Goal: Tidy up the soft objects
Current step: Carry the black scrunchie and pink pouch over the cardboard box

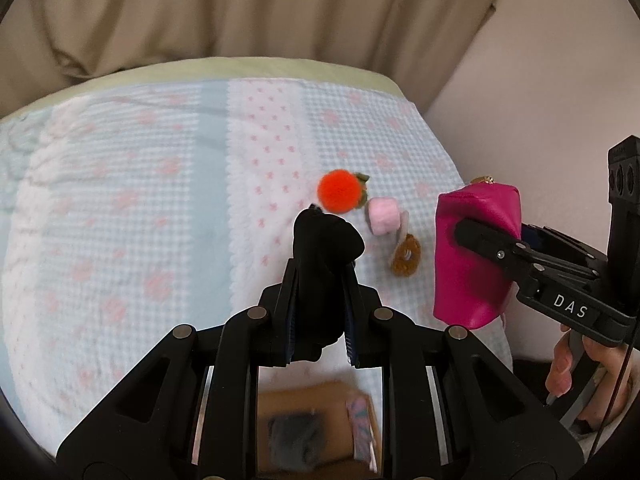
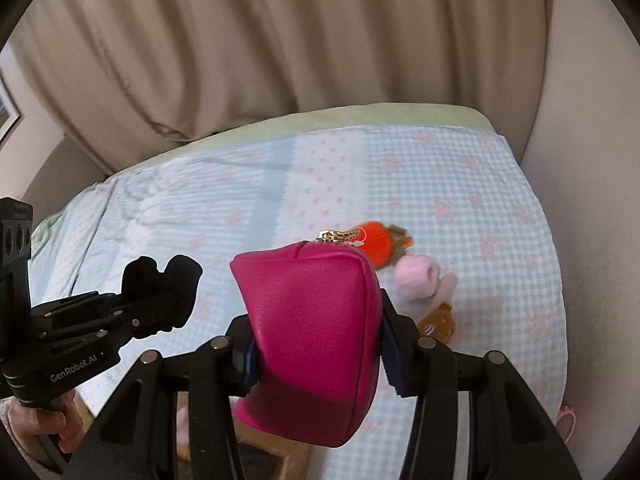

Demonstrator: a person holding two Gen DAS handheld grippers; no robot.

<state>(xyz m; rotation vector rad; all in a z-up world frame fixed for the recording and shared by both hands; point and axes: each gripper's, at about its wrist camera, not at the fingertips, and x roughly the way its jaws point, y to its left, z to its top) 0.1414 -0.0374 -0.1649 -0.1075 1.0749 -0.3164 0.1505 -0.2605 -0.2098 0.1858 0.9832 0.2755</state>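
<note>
Left hand-held gripper [image 1: 320, 280] clamps a black soft item [image 1: 324, 248]; right hand-held gripper [image 2: 320, 360] pinches the pink pouch [image 2: 312, 328] — its smooth, bulging sides could slip free onto the bed [image 1: 120, 200].

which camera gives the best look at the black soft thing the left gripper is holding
The right wrist view: the black soft item shows side-on, clear of the left gripper. In the left wrist view its own fingers cover the lower part.
</note>
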